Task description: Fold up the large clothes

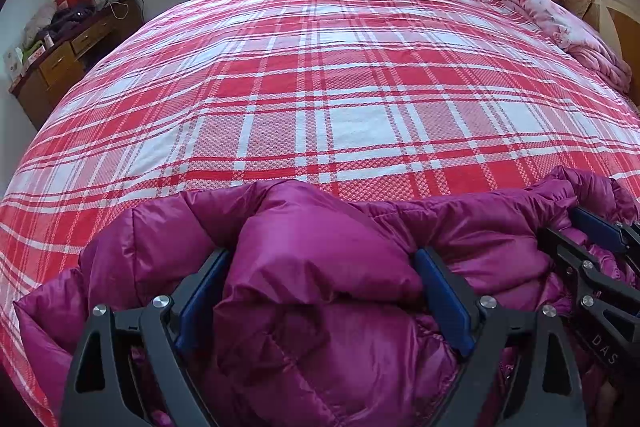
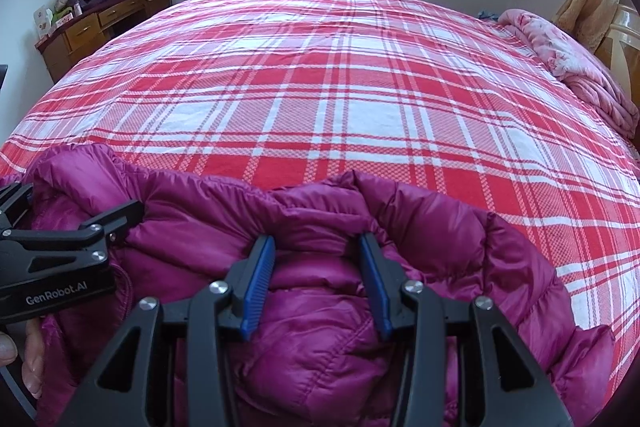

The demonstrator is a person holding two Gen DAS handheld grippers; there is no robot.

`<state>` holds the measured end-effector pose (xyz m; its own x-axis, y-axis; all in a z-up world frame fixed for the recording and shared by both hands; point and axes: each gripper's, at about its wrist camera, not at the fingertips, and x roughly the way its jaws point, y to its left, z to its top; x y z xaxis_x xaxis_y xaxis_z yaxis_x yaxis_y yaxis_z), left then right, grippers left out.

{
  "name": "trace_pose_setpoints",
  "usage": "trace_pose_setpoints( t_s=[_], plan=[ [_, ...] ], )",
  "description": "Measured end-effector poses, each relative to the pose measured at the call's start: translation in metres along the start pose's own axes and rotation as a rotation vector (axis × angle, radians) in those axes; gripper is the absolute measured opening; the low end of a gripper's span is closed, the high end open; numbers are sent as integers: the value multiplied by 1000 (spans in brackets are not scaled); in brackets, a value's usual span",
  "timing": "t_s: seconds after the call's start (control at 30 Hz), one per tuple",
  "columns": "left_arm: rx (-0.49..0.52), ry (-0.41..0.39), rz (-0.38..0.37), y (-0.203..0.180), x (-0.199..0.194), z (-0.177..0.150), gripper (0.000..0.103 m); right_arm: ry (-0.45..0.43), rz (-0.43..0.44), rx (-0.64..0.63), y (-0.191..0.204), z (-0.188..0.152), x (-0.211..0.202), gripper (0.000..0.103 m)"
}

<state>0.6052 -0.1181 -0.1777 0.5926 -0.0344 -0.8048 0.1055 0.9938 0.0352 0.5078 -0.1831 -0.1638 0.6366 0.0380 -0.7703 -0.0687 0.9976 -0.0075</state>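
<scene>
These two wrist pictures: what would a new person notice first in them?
First, the shiny magenta puffer jacket, bunched at the near edge of the bed, with the left gripper and the right gripper each closed on a thick fold of it. Behind it the red and white plaid bedspread fills most of both views. A crumpled pink quilt lies at the far right edge of the bed.

On the side of my left claw (image 2: 86,223), seen from my right wrist, white lettering on the black body reads "GenRobot.AI". On the black arm of my right claw (image 1: 576,227), seen from my left wrist, I can make out the pale letters "DAS", cut off at the frame's edge. The boxes on the far wooden dresser (image 2: 100,23) carry print too small to read.
</scene>
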Motion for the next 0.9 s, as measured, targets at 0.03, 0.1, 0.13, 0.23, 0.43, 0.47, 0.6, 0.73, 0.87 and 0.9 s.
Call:
trace_pose_setpoints(
  t_s=[0.03, 0.1, 0.13, 0.23, 0.43, 0.47, 0.6, 0.73, 0.87, 0.9],
  plan=[
    [0, 0, 1, 0, 0, 0, 93, 0, -2, -1, 0, 0, 0, 47],
    [1, 0, 1, 0, 0, 0, 93, 1, -4, -3, 1, 0, 0, 47],
    [1, 0, 1, 0, 0, 0, 93, 1, -8, -5, 1, 0, 1, 47],
    [1, 0, 1, 0, 0, 0, 93, 3, -16, -10, 3, 0, 1, 47],
    [1, 0, 0, 0, 0, 0, 93, 3, -17, -11, 4, 0, 1, 47],
    [1, 0, 0, 0, 0, 0, 93, 3, -17, -11, 4, 0, 1, 47],
    [2, 0, 1, 0, 0, 0, 93, 3, -18, -12, 4, 0, 1, 47],
    [2, 0, 1, -1, 0, 0, 93, 5, -16, -11, 5, 1, 2, 47],
    [3, 16, 1, 1, 0, 4, 94, 1, 9, -14, 0, 5, -1, 48],
    [-11, 24, -5, 5, -4, 6, 94, -7, 37, -11, -3, 6, -6, 51]
  ],
)
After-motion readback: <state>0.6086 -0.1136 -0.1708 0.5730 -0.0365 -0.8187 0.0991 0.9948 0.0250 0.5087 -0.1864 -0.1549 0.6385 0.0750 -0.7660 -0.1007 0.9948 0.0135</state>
